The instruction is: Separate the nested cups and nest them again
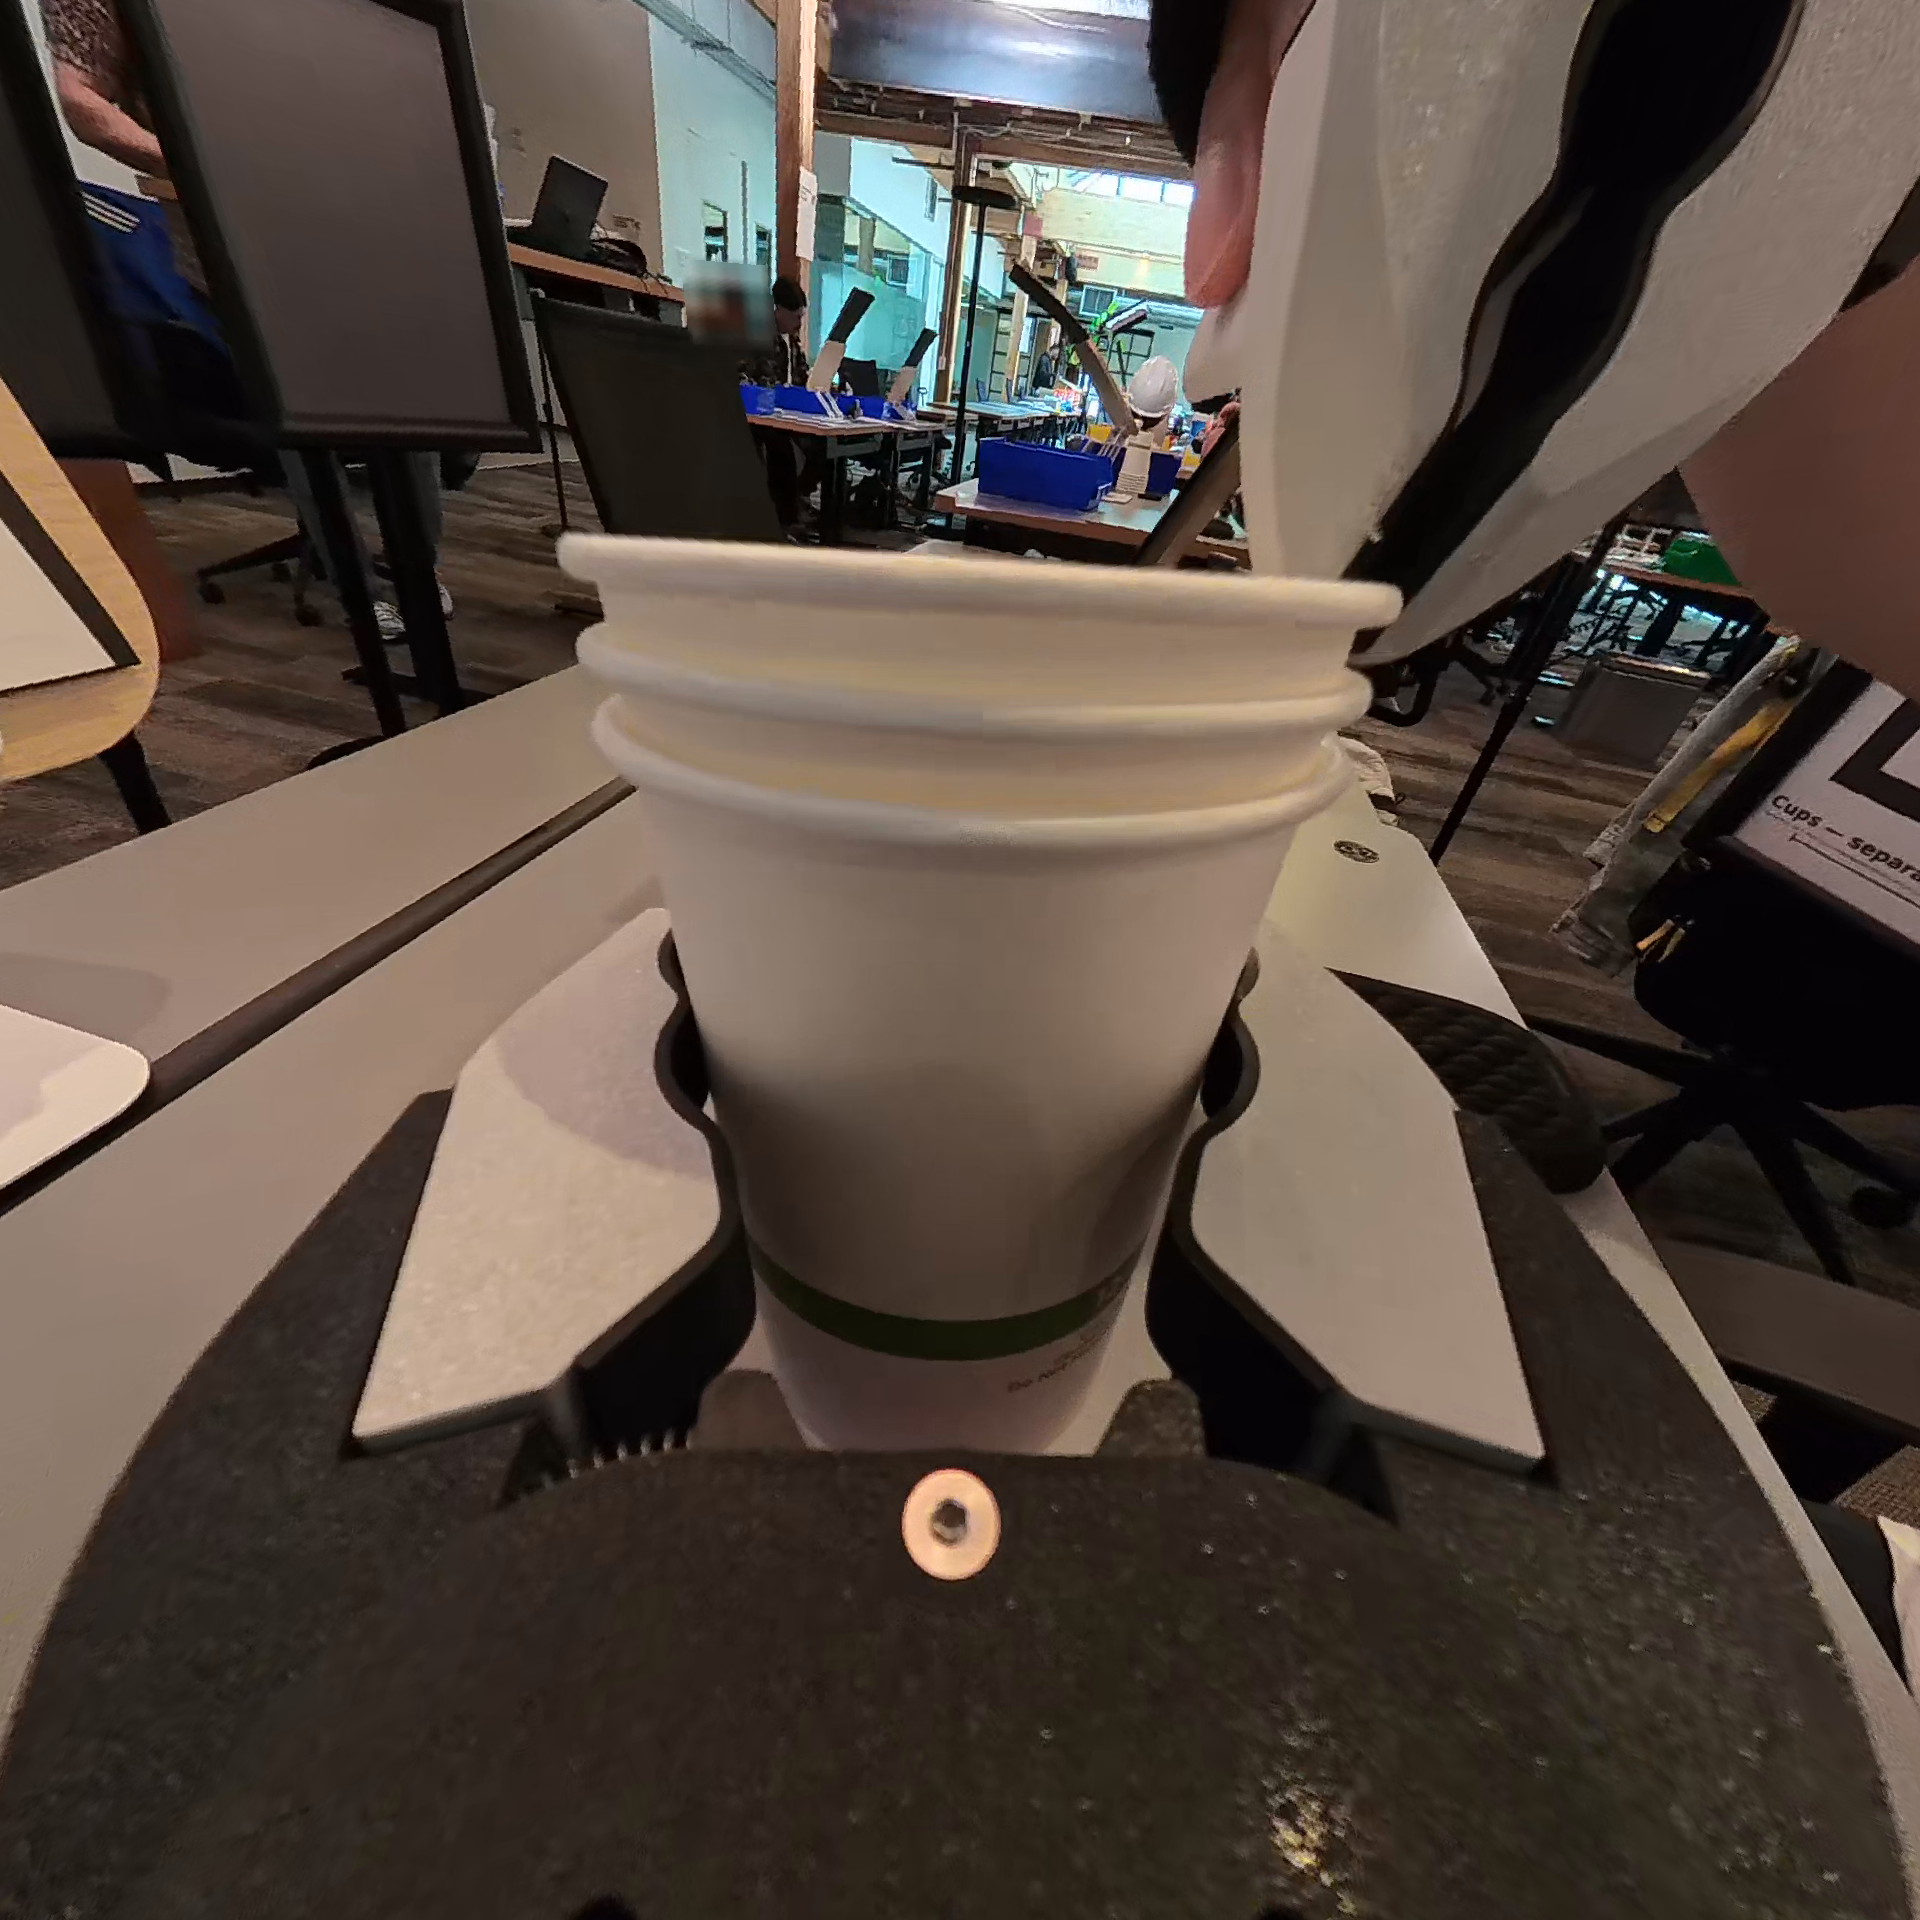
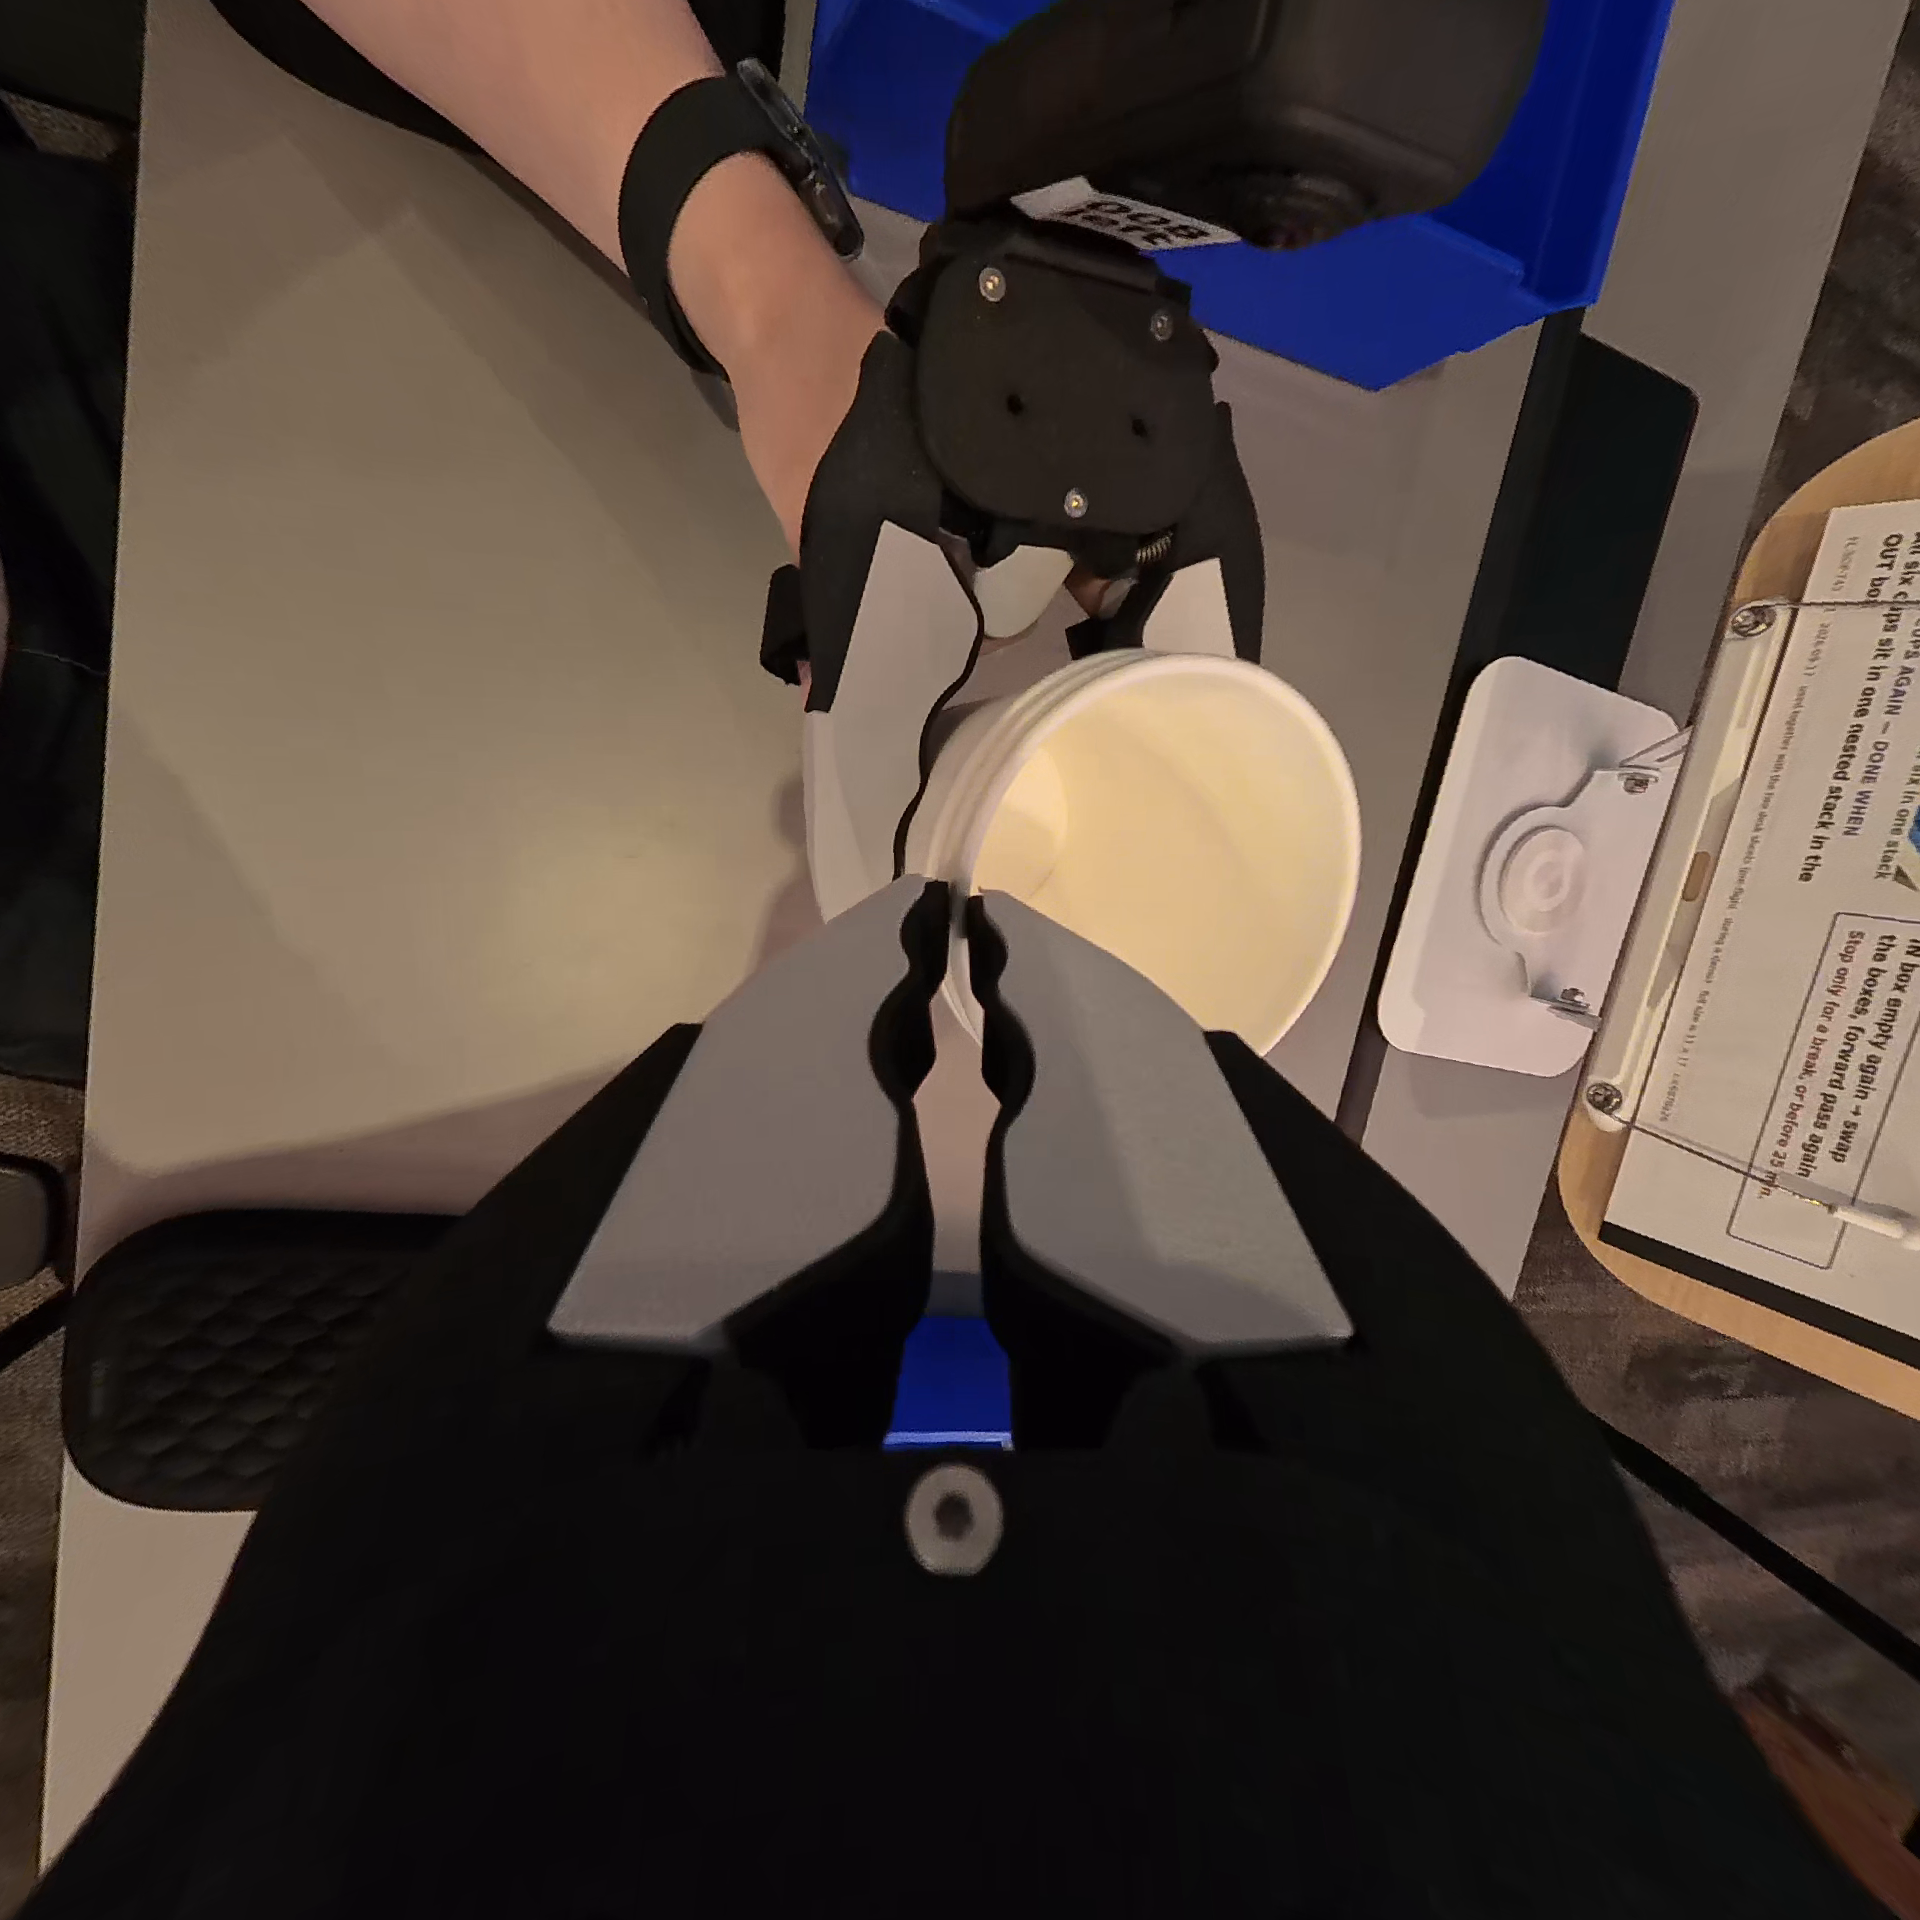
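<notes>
White cup stack [image 1: 966, 987] in L claw [image 1: 961, 1049]; R claw [image 2: 958, 914] pinches top rim (upright).

The left gripper [image 1: 961, 1122] is hiding the cup stack's [image 1: 966, 935] base. Rims are concealing the inner cups' walls. Far desks are blurring; a mosaic patch is covering someone.

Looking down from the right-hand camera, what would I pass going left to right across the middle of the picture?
Grey table → stack of white paper cups, its rim pinched by the right gripper → white plastic holder → wooden board with a printed sheet.
</notes>
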Motion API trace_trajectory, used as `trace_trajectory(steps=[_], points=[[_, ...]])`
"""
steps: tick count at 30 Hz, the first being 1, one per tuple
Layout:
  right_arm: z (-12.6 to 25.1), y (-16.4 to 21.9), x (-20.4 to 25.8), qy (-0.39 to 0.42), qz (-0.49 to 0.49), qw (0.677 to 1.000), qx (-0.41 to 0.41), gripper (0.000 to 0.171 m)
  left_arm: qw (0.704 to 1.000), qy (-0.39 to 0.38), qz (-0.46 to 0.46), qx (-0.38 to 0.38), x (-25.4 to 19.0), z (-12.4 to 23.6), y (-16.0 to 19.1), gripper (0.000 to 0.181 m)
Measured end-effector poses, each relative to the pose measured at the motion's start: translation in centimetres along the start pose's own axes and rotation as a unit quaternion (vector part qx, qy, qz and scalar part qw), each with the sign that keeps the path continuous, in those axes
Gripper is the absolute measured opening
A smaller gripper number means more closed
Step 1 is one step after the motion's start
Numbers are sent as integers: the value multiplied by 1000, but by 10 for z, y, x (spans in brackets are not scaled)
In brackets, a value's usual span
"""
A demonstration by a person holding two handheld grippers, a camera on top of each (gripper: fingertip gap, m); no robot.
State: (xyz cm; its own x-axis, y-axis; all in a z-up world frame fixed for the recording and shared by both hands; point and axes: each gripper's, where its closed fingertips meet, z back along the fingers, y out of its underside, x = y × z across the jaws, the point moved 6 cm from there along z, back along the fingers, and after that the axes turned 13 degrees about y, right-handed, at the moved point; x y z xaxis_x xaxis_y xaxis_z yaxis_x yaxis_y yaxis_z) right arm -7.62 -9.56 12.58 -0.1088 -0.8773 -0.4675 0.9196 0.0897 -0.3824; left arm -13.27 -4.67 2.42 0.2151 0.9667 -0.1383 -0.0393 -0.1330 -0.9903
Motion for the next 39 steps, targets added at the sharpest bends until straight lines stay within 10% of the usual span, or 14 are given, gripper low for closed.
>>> trace_trajectory(steps=[24, 39], points=[[124, -3, -49, 133, -34, 990, -18, 3, 1000, -5, 16, -5, 7, 4, 3, 95], [140, 180, -28, 138, -230, 951, 151, 3, 1000, -9, 13, -11, 9, 8, -1, 95]])
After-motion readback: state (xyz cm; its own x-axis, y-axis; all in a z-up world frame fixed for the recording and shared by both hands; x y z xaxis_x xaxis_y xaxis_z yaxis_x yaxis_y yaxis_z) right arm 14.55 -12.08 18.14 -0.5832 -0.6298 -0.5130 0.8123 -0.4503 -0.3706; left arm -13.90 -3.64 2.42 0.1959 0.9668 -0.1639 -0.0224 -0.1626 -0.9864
